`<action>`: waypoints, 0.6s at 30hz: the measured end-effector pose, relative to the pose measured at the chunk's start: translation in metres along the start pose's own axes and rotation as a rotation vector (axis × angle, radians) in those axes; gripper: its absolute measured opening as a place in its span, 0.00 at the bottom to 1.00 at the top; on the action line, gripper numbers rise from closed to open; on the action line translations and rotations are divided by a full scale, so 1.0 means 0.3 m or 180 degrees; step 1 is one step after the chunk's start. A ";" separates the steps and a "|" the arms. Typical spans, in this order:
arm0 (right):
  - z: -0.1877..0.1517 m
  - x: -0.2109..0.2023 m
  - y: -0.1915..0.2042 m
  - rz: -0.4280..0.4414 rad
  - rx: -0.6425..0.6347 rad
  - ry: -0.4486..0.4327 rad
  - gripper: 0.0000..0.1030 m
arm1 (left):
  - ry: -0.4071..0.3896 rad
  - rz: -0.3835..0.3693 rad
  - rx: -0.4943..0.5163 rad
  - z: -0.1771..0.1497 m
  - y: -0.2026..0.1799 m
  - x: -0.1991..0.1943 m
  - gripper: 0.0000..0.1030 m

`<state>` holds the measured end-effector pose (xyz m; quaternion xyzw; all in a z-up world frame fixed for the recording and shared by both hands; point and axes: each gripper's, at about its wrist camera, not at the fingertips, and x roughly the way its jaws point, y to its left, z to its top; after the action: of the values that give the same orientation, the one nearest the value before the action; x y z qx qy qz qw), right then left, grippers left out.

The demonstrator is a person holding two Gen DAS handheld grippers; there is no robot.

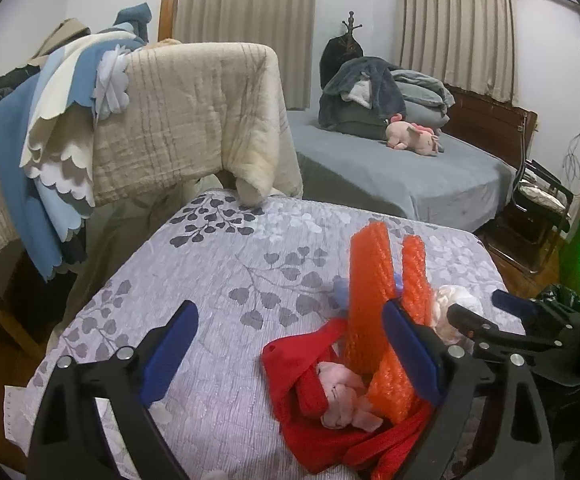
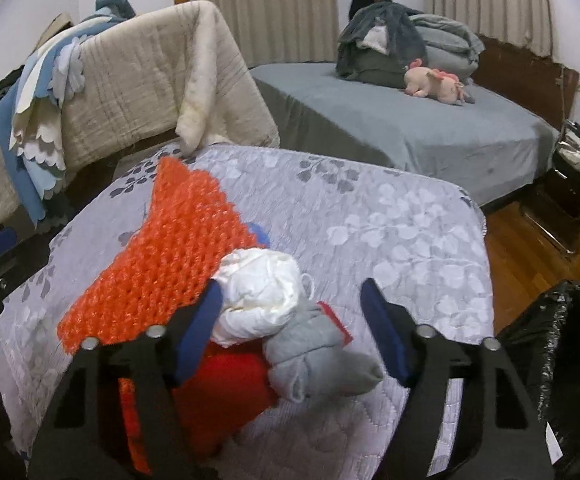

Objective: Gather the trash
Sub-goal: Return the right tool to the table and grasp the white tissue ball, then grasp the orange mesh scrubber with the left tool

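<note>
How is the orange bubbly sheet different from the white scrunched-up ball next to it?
The orange bubble wrap is bright orange and covered in little bumps; the white crumpled wad is plain white and wrinkly. The bubble wrap lies spread out in a long sheet, while the wad is scrunched into a round ball. The bubble wrap is much bigger than the wad. Both rest on the leaf-patterned quilt in the same pile, touching each other.

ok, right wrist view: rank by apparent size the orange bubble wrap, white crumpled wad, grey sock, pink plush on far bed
1. Orange bubble wrap sheet
2. White crumpled wad and grey sock: look alike, no ranking
3. Pink plush toy, far off, so unsure
</note>
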<state>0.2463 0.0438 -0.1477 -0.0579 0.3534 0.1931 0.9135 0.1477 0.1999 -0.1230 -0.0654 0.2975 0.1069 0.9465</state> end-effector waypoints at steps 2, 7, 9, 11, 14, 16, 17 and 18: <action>-0.001 0.001 0.008 0.0107 -0.0028 0.0044 0.43 | 0.0014 -0.0016 -0.0001 -0.004 -0.004 0.000 0.88; 0.000 -0.022 0.017 0.0224 -0.0069 0.0022 0.28 | 0.0032 -0.0058 0.0021 -0.009 -0.020 -0.003 0.88; 0.005 -0.044 0.012 0.0252 -0.0049 -0.0025 0.28 | 0.0036 -0.0075 0.0024 -0.010 -0.027 -0.005 0.87; 0.011 -0.073 0.004 0.0277 -0.0021 -0.0075 0.28 | 0.0040 -0.0099 0.0030 -0.010 -0.034 -0.006 0.86; 0.013 -0.112 -0.016 0.0292 0.0030 -0.0131 0.28 | 0.0074 -0.0186 0.0053 -0.011 -0.051 -0.006 0.79; 0.011 -0.137 -0.029 0.0271 0.0037 -0.0153 0.28 | 0.0101 -0.0234 0.0077 -0.015 -0.066 -0.003 0.78; 0.009 -0.148 -0.035 0.0259 0.0042 -0.0164 0.28 | 0.0109 -0.0246 0.0085 -0.018 -0.072 -0.003 0.78; 0.005 -0.159 -0.041 0.0241 0.0044 -0.0174 0.28 | 0.0127 -0.0273 0.0099 -0.022 -0.083 0.000 0.78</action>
<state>0.2199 0.0180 -0.1150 -0.0328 0.3316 0.2266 0.9152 0.1499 0.1745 -0.1268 -0.0656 0.3148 0.0602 0.9450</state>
